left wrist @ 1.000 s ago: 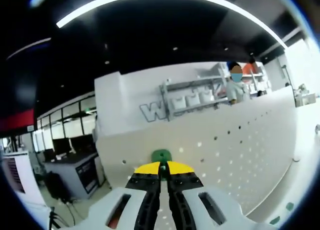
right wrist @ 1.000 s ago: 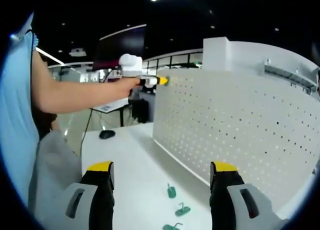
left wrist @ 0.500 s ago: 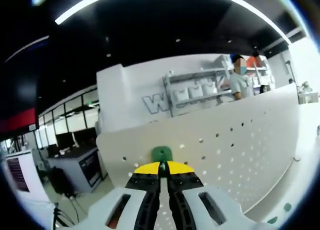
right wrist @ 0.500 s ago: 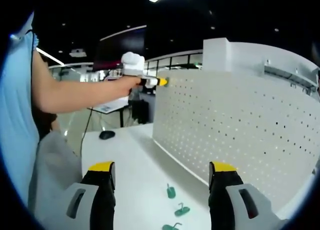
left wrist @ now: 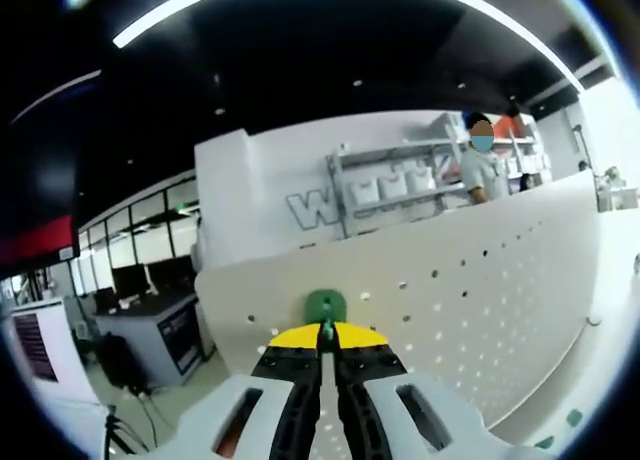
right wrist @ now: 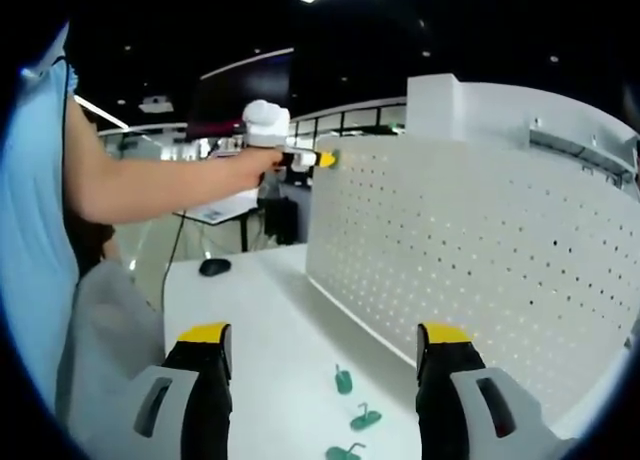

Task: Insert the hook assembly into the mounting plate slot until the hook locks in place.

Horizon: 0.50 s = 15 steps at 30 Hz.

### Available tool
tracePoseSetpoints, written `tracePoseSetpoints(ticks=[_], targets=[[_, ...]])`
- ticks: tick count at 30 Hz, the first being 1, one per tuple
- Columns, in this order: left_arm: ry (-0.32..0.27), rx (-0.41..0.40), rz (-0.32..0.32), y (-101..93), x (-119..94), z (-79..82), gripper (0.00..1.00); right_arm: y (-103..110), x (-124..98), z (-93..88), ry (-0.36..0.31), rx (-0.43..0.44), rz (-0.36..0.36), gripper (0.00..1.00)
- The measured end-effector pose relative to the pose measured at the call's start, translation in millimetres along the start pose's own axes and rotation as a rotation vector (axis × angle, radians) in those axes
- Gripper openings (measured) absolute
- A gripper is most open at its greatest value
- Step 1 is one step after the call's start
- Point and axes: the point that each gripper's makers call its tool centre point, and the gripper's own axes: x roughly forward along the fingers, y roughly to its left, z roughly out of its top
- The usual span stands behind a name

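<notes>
Left tool (left wrist: pixel 322 332) – clamps green hook (left wrist: pixel 325 306) | at pegboard (left wrist: pixel 500 300) top-corner

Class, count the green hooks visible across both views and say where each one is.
4: one hook held in the left gripper at the pegboard; three on the table. Others may be hidden.
</notes>
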Motion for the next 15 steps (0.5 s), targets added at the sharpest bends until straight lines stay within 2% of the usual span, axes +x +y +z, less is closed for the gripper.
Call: tracePoseSetpoints(ticks=[6,11,15], targets=[[-0.029,-0.041,0.013,0.6,-1.1,1.1,0.03,-0.7,-0.2,1.9,-0.005,-0.002,-0.001,0.76],[-0.063,-0.126,0.013,1.1,-3.1,1.3,0.03,-0.9,-0.8,2.0,-0.006,-0.001,-0.001,0.75],[-0.085,-0.151,0.004,-0.7,-3.0,2.0,0.03,-1.5,-1.0,2.4,-0.005,-0.005,-0.001,0.75]])
